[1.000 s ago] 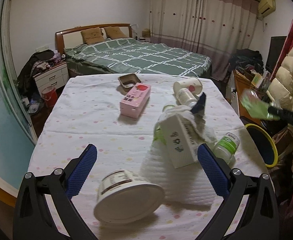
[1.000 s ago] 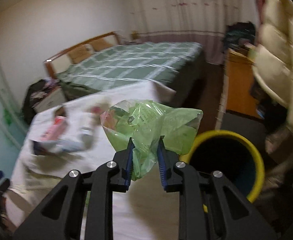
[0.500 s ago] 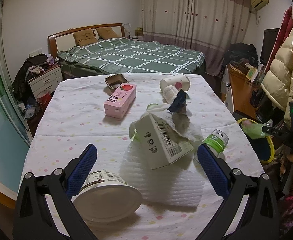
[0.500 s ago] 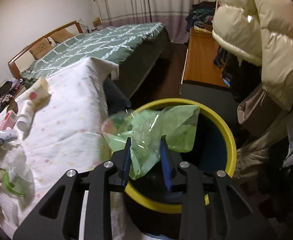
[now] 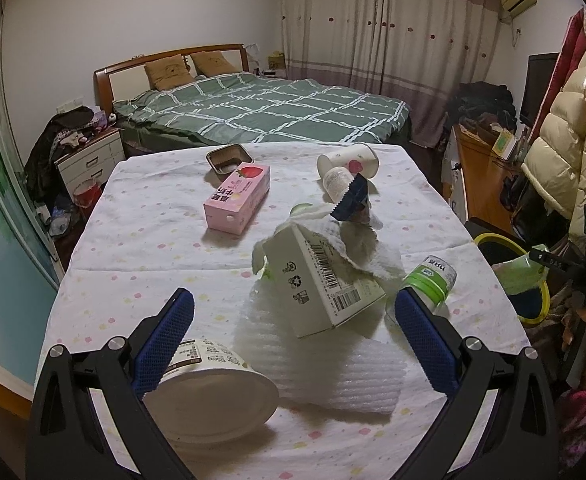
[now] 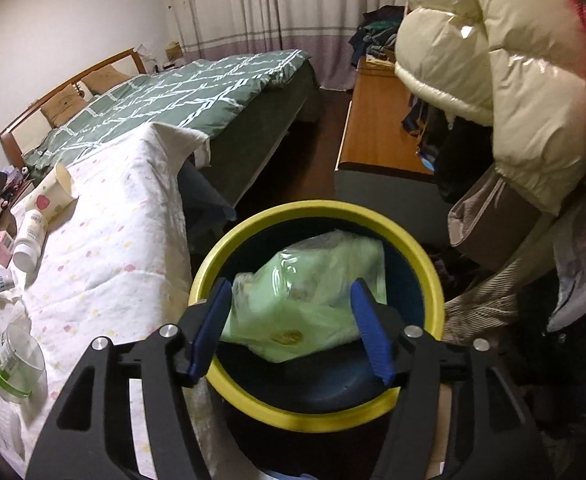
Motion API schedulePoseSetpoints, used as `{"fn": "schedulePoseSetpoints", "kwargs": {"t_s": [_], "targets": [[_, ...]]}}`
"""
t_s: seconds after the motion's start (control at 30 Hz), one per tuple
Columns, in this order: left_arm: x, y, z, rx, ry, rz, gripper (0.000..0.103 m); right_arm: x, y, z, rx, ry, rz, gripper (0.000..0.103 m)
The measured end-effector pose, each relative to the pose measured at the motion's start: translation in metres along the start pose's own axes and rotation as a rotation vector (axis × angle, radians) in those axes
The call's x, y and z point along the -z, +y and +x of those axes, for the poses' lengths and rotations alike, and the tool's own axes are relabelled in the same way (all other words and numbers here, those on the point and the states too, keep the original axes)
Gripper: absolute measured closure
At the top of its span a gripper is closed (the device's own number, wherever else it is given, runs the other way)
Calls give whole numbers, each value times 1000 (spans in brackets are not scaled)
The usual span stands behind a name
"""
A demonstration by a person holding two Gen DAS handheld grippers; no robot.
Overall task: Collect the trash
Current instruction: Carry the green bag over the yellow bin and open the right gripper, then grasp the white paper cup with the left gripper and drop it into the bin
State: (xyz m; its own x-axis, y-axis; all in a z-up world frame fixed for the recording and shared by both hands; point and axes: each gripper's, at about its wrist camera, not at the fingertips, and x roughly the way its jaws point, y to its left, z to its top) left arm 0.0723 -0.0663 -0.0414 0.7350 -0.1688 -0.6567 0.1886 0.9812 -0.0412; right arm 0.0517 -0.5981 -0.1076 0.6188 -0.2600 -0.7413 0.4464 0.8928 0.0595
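Observation:
In the right wrist view my right gripper point(image 6: 291, 320) hangs over a blue bin with a yellow rim point(image 6: 317, 210) beside the table. Its jaws are opening. A crumpled green plastic bag point(image 6: 309, 296) sits between and beyond the pads, inside the bin's mouth, and the pads do not press on it. My left gripper point(image 5: 293, 304) stands open above the table point(image 5: 141, 240). Below it lie a white carton point(image 5: 317, 280), a foam sheet point(image 5: 333, 368) and a tipped paper bowl point(image 5: 209, 396).
Also on the table are a green-labelled bottle point(image 5: 429, 276), a pink box point(image 5: 237, 196), a paper cup point(image 5: 353, 160) and a small tin tray point(image 5: 227, 158). A cream puffy jacket point(image 6: 513, 60) hangs right of the bin. A bed stands beyond the table.
My right gripper carried the green bag from over the table edge down to the bin, then spread its jaws and let the bag go. The left gripper stayed open and barely shifted.

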Motion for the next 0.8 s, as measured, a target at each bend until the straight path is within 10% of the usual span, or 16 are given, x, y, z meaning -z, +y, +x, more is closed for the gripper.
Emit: {"fn": "schedulePoseSetpoints", "kwargs": {"t_s": [0.8], "targets": [[36,44,-9,-106,51,31,4,1,15,-14,-64,-15,-4,39]]}}
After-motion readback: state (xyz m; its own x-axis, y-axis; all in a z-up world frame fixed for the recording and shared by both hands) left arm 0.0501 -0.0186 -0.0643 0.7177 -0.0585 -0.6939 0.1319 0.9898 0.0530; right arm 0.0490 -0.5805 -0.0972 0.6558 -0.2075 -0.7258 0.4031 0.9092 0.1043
